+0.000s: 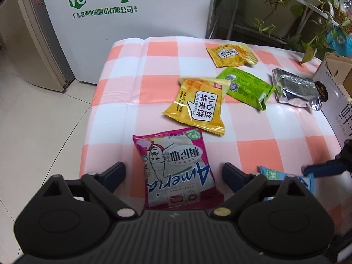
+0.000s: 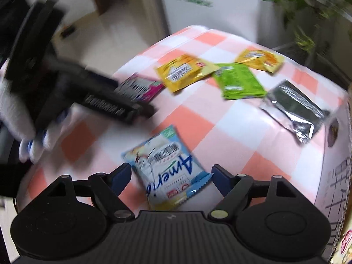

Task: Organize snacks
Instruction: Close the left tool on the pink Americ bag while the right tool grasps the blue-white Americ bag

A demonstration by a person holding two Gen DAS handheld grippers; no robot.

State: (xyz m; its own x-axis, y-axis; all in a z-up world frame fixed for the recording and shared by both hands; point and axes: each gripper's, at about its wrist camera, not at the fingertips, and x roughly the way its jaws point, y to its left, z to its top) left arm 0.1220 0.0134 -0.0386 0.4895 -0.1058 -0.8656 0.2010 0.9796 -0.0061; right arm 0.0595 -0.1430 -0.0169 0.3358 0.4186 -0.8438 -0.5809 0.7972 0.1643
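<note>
A pink "America" snack packet lies flat on the checked tablecloth. My left gripper is open with the packet between its fingers, and a gap shows on each side. In the right wrist view a blue "America" packet lies on the cloth between the fingers of my open right gripper. Its edges come close to the fingertips, and blur hides any contact. Further back lie two yellow waffle packets, a green packet and a silver foil packet.
An open cardboard box stands at the table's right edge. Behind the table stand a white appliance and a leafy plant. Tiled floor drops away on the left. A gloved hand holds the left gripper.
</note>
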